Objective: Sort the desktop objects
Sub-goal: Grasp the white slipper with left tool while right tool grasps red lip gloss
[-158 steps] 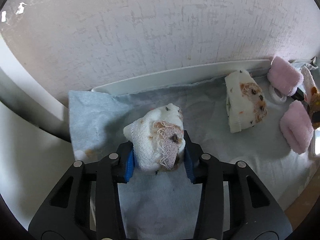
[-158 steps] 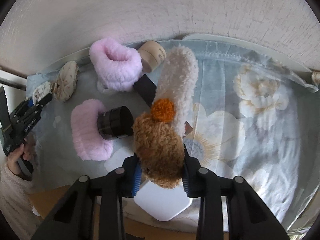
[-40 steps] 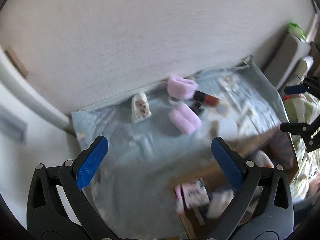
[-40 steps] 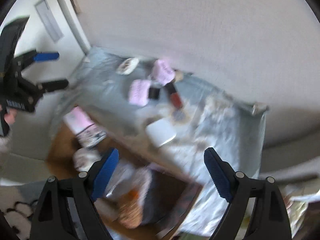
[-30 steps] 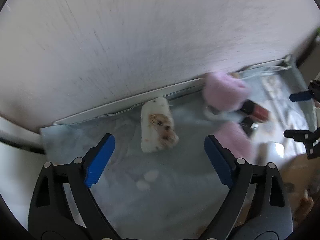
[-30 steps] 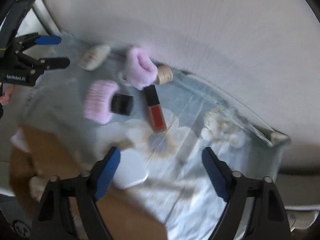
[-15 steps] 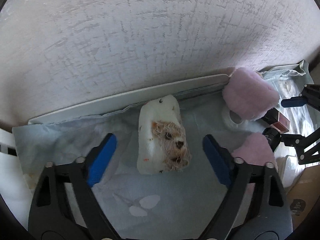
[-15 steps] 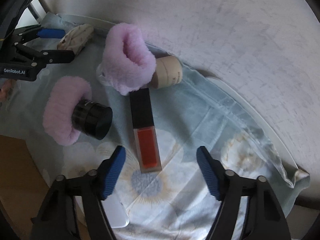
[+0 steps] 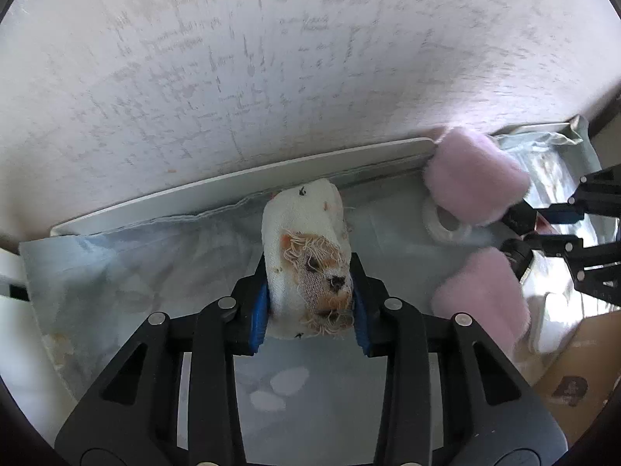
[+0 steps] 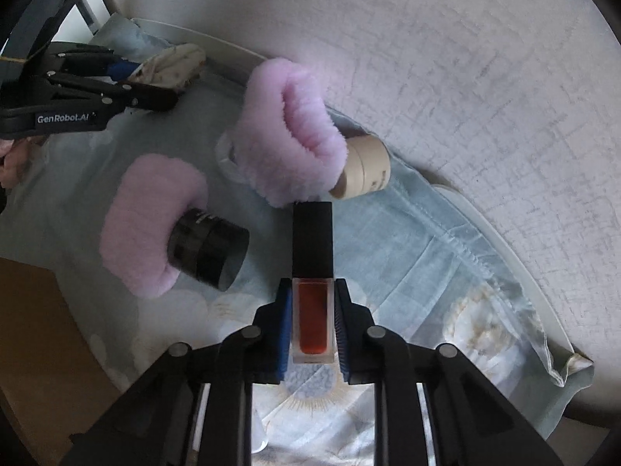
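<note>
My left tool (image 9: 310,306) has just clamped the frayed white cloth roll (image 9: 306,256) on the desk by the wall, right tool (image 10: 312,322) just pinched the red lip-gloss tube (image 10: 312,272), so I lift both straight up, clear of the pink fluffy cuffs (image 10: 287,132).

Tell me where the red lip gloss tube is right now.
In the right wrist view, the lip gloss tube lies on the blue cloth, clamped by the right gripper, its black cap toward the pink fluffy cuff.
</note>
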The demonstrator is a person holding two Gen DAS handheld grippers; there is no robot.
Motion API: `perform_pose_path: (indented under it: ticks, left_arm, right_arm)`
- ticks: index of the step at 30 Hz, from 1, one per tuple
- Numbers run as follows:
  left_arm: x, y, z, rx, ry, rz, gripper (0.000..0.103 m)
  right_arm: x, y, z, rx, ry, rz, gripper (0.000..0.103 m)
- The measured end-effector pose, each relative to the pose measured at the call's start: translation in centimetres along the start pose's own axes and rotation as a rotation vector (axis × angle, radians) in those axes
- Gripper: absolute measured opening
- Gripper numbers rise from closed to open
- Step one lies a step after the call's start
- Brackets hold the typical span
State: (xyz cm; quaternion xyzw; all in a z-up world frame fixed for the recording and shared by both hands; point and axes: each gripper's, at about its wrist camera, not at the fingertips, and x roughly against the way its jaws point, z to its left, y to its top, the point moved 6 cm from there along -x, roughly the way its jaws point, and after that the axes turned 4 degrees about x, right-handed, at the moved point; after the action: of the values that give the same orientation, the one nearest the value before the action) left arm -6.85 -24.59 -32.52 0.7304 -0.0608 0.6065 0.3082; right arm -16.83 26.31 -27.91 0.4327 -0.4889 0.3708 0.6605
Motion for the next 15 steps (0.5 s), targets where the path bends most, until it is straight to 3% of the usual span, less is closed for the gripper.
perform_pose_path:
  ticks: [7,15]
  left_arm:
    - [4.2,-0.2,-1.0,-0.013,-0.005,-0.024,0.032]
    - [12.0,0.7,-2.8,-0.049,-0.021,-0.077,0.032]
  right_arm:
    - [3.2,-1.1,-0.3,-0.04,0.008,-0.001,0.018]
    - [11.0,-2.9,0.5,-0.072,0.015,-0.074,0.018]
